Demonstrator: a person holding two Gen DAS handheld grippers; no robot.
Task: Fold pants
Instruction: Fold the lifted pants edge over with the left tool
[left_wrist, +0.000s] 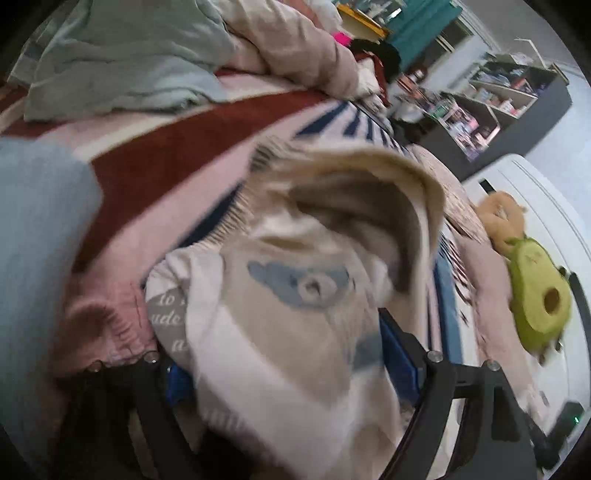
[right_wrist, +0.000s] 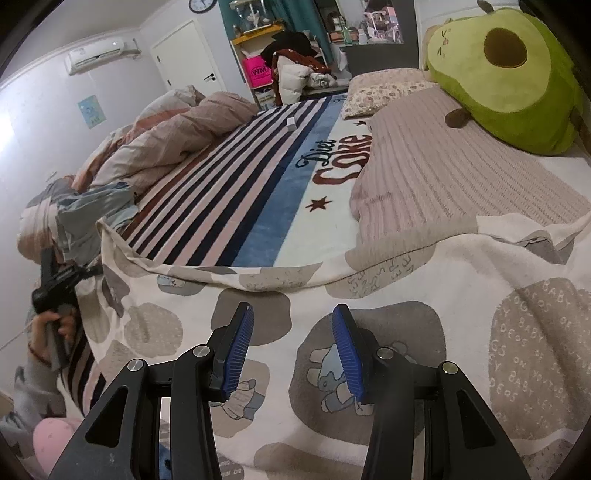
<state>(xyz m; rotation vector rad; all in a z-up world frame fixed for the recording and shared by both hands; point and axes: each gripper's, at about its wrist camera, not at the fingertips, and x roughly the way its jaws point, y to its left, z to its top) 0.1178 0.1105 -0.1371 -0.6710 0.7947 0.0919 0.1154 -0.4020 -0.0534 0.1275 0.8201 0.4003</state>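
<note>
The pants (right_wrist: 369, 306) are cream with grey-beige blotches, white lettering and small blue bear cartoons. The bed's blanket (right_wrist: 236, 192) carries pink, navy and brick-red stripes, a blue band and red stars. The avocado plush (right_wrist: 509, 74) is green with a brown pit.

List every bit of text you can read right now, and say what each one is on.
"Diet Coke": striped blanket on the bed.
"WM": pink bag at the far shelf.
"BABY", "ON YOUTUBE": grey patches of the patterned pants; the rest is too distorted.
Wall poster: too small.
Wall clock: numerals unreadable.
</note>
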